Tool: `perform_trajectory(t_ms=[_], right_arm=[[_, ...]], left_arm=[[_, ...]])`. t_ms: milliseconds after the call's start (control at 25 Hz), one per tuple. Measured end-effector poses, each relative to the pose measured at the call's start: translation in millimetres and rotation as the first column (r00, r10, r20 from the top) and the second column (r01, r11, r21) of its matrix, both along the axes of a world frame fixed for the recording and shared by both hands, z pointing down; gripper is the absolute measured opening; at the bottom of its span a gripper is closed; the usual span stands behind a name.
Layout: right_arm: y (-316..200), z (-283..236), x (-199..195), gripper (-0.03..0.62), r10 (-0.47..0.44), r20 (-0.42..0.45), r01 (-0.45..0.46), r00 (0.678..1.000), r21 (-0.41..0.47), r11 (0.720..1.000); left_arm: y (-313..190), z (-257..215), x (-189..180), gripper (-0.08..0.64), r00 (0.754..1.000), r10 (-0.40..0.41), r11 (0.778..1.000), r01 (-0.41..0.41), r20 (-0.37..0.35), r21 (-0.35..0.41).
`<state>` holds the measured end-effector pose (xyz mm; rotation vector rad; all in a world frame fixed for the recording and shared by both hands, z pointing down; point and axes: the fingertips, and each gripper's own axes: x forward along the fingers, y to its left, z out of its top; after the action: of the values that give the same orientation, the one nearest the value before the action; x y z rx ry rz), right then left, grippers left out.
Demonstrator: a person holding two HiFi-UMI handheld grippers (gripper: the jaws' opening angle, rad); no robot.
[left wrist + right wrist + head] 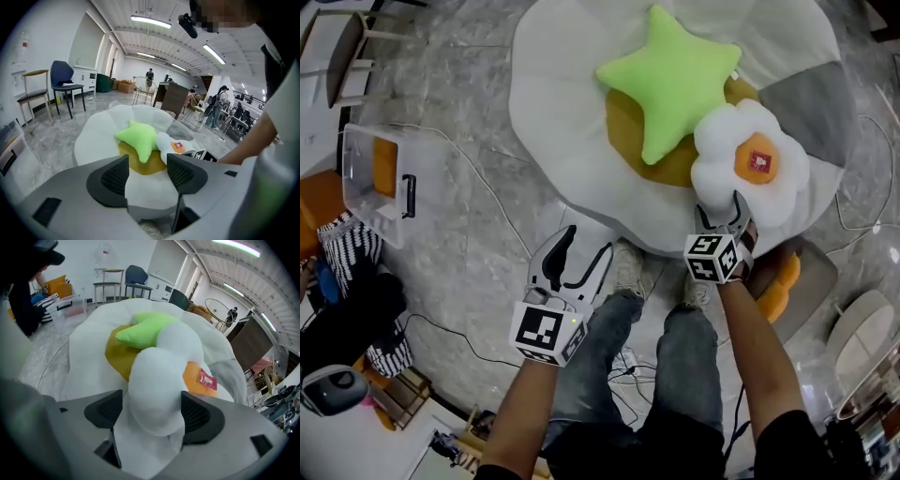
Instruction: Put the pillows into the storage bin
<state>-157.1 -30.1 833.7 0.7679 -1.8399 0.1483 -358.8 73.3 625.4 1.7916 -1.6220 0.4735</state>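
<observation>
Flower pillow (161, 357) petal — between right gripper (152, 412) jaws.

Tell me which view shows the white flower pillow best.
Head view: the whole flower pillow shows, petals and orange centre. The right gripper view shows mainly one petal, close up, between the right gripper's open jaws. The left gripper view shows it small, beside the green star pillow.

The star pillow (670, 80) hides part of the orange cushion (623, 129).
</observation>
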Motion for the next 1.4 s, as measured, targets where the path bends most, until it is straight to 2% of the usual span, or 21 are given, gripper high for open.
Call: perform_trajectory(t_ms=[360, 400, 480, 640, 960, 1160, 1320, 1400], right_arm=[[-13.0, 17.8, 6.9, 0.376, -0.048, -0.139, 0.053, 0.989, 0.037, 0.998], [-15.3, 16.0, 8.3, 0.356, -0.049, -0.14, 0.055, 0.989, 0.034, 0.998], [-17.1, 9.9, 10.5, 0.272, -0.051, -0.125, 0.053, 0.991, 0.014, 0.998], [-16.4, -18.6, 16.8, 0.174, 0.005, -0.027, -0.006, 1.0, -0.034, 0.999], [-26.2, -115.0, 40.8, 0.12, 0.123, 0.192, -0.11, 0.974, -0.076, 0.991], [-25.9, -174.7, 68.2, 0.115, 0.221, 0.3, -0.202, 0.928, -0.094, 0.975], [-15.4, -211.3, 97.9, 0.115, 0.309, 0.371, -0.289, 0.875, -0.11, 0.951], [-6.9, -227.8, 114.4, 0.115, 0.357, 0.411, -0.332, 0.839, -0.133, 0.934]], left_arm=[[3.0, 0.8, -6.2, 0.265, 1.0, -0.021, 1.0, 0.021, 0.003, -0.013], [3.7, -0.3, -5.2, 0.265, 1.0, -0.024, 1.0, 0.024, 0.001, -0.015], [4.7, -3.1, -2.1, 0.265, 1.0, -0.027, 0.999, 0.027, -0.004, -0.019], [4.2, -14.6, 12.2, 0.264, 0.999, -0.022, 0.999, 0.022, -0.027, -0.027], [-6.0, -56.6, 62.3, 0.262, 0.997, 0.026, 0.999, -0.027, -0.066, -0.022], [-16.2, -74.8, 100.4, 0.261, 0.992, 0.091, 0.996, -0.092, -0.088, -0.011], [-27.8, -88.6, 129.2, 0.261, 0.986, 0.148, 0.989, -0.148, -0.081, 0.006], [-36.3, -94.6, 146.0, 0.261, 0.981, 0.178, 0.984, -0.177, -0.08, 0.018]])
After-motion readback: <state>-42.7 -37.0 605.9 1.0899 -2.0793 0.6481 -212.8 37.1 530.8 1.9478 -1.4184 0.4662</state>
